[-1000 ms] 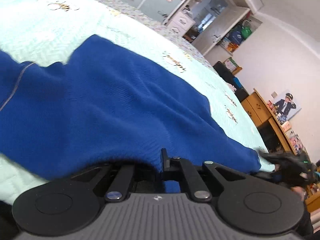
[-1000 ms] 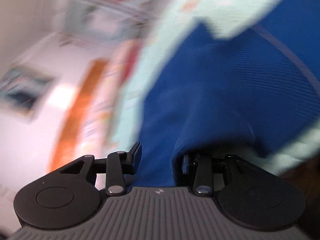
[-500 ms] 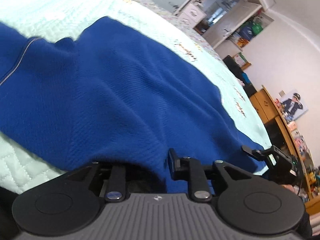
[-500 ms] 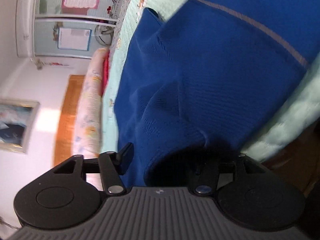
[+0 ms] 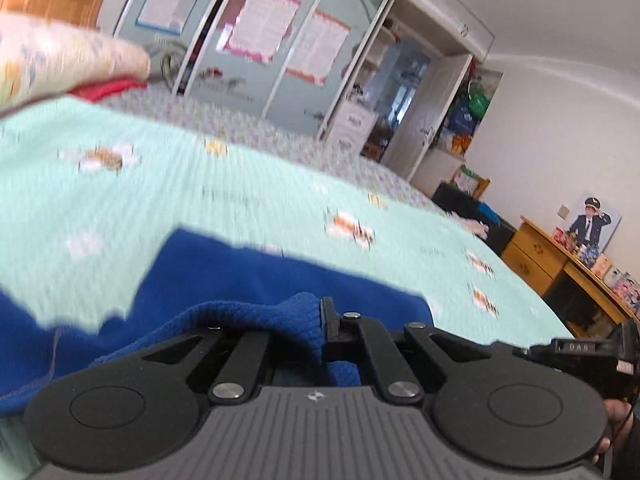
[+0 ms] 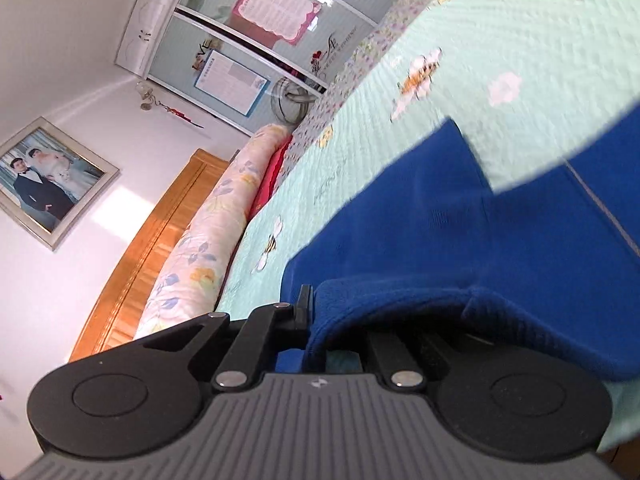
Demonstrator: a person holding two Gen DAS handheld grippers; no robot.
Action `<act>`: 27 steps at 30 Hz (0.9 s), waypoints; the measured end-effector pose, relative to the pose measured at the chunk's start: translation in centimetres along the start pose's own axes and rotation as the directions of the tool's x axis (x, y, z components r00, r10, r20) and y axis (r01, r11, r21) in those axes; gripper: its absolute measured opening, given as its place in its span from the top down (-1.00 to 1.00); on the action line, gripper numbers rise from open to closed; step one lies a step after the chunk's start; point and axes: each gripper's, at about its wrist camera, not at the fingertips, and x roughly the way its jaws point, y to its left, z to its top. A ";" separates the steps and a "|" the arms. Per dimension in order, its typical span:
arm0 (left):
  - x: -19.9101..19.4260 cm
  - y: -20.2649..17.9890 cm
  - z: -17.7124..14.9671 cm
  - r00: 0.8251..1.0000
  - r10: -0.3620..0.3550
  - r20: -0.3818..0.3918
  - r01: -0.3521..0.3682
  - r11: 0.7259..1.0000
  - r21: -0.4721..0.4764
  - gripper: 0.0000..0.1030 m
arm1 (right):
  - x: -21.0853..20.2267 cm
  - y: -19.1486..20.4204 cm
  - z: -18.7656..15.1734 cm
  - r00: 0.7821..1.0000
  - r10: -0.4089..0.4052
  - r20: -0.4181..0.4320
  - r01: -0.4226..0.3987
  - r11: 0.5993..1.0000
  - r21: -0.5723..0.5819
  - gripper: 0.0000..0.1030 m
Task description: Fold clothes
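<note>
You hold the blue garment (image 5: 248,280) by its near hem with both tools. Your left tool (image 5: 308,320) is clamped on a bunched bit of hem, the cloth humped over its left finger and pressed against the right one. Your right tool (image 6: 316,312) is likewise pinched on the hem, with the fabric rolled over its right finger so only the left fingertip shows bare.

From both tools the garment runs straight ahead, away from you, onto the bed (image 5: 240,184). Its long axis lies across your front, from one tool to the other, so the lifted edge spans the two grips. The far part lies flat on the mint quilt, and a sleeve or corner (image 6: 448,152) juts toward the headboard side in the right wrist view. Neither arm is nearer; each holds its own end.

Ahead of the cloth the quilt is bare for a good stretch. The pillow (image 6: 208,232) and a red cloth (image 6: 272,176) lie well apart along the head of the bed, clear of a forward fold. As a judgement: any carry-over depends on both ends travelling level, or the hem will skew. Whether this is an early or a later fold, the blurred views do not settle.
</note>
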 end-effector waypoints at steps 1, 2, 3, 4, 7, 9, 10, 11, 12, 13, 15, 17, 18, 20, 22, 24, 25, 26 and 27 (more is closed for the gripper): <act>0.3 -0.3 0.8 1.000 0.002 0.010 -0.002 1.000 0.014 0.95 | 0.7 0.6 0.7 1.000 -0.003 0.008 0.003 1.000 -0.014 0.93; 0.7 -0.6 1.7 1.000 0.004 0.020 -0.005 1.000 0.028 0.94 | 1.0 1.5 1.4 1.000 -0.003 0.020 0.004 0.999 -0.038 0.93; 1.0 -0.9 2.5 1.000 0.006 0.030 -0.008 0.999 0.043 0.94 | 1.3 2.5 2.1 0.999 -0.004 0.032 0.006 0.998 -0.068 0.93; 1.5 -1.1 3.3 0.999 0.011 0.037 -0.013 0.998 0.057 0.94 | 2.0 2.9 3.1 0.999 -0.008 0.046 0.013 0.995 -0.101 0.93; 3.6 -1.9 6.0 0.997 0.028 0.067 -0.034 0.996 0.088 0.94 | 4.3 3.7 6.9 0.997 -0.013 0.078 0.026 0.986 -0.165 0.93; 5.2 -2.4 8.4 0.994 0.041 0.104 -0.051 0.994 0.092 0.94 | 6.0 4.5 10.5 0.995 0.015 0.097 0.000 0.988 -0.154 0.93; 5.8 -2.6 9.7 0.991 0.050 0.126 -0.062 0.994 0.091 0.94 | 6.8 5.4 12.3 0.992 0.033 0.121 -0.012 0.985 -0.170 0.93; 6.7 -3.0 10.9 0.987 0.057 0.147 -0.072 0.993 0.093 0.94 | 7.6 6.2 14.0 0.989 0.052 0.141 -0.024 0.980 -0.196 0.93; 7.5 -3.3 11.8 0.984 0.071 0.164 -0.089 0.990 0.107 0.93 | 8.5 7.1 15.5 0.986 0.069 0.152 -0.034 0.975 -0.221 0.92; 8.8 -3.4 12.3 0.982 0.101 0.157 -0.120 0.986 0.115 0.89 | 9.4 7.6 16.8 0.984 0.078 0.159 -0.039 0.971 -0.235 0.80; 10.1 -2.9 11.6 0.982 0.145 0.122 -0.159 0.981 0.107 0.71 | 11.8 7.1 18.4 0.988 0.050 0.146 -0.020 0.979 -0.202 0.22; 9.8 -1.8 8.9 0.984 0.165 0.063 -0.170 0.983 0.072 0.44 | 13.7 4.8 17.9 0.995 -0.017 0.103 0.027 0.995 -0.093 -0.23; 9.6 -1.3 7.6 0.984 0.174 0.034 -0.176 0.983 0.055 0.44 | 14.1 3.4 16.9 0.996 -0.045 0.072 0.049 0.997 -0.062 -0.23; 9.3 -0.2 5.0 0.981 0.190 -0.026 -0.189 0.982 0.021 0.44 | 13.4 1.0 13.9 0.997 -0.066 0.040 0.067 0.997 -0.035 -0.23; 8.9 0.9 2.4 0.975 0.203 -0.086 -0.205 0.979 -0.012 0.27 | 11.4 -0.9 10.4 0.997 -0.065 0.036 0.066 0.997 -0.045 -0.23; 8.6 1.9 -0.2 0.966 0.214 -0.146 -0.222 0.974 -0.044 0.09 | 9.0 -2.4 6.8 0.992 -0.117 0.040 0.120 0.989 -0.083 -0.23; 8.4 2.5 -1.5 0.960 0.218 -0.176 -0.231 0.971 -0.059 0.08 | 8.2 -3.2 5.4 0.985 -0.165 0.048 0.169 0.980 -0.102 -0.23; 8.3 3.0 -2.8 0.953 0.221 -0.206 -0.241 0.968 -0.075 0.08 | 7.8 -3.8 4.3 0.976 -0.213 0.049 0.218 0.969 -0.119 -0.23; 8.1 3.6 -4.1 0.946 0.224 -0.236 -0.251 0.964 -0.090 0.08 | 7.5 -4.5 3.4 0.965 -0.258 0.047 0.262 0.956 -0.134 -0.23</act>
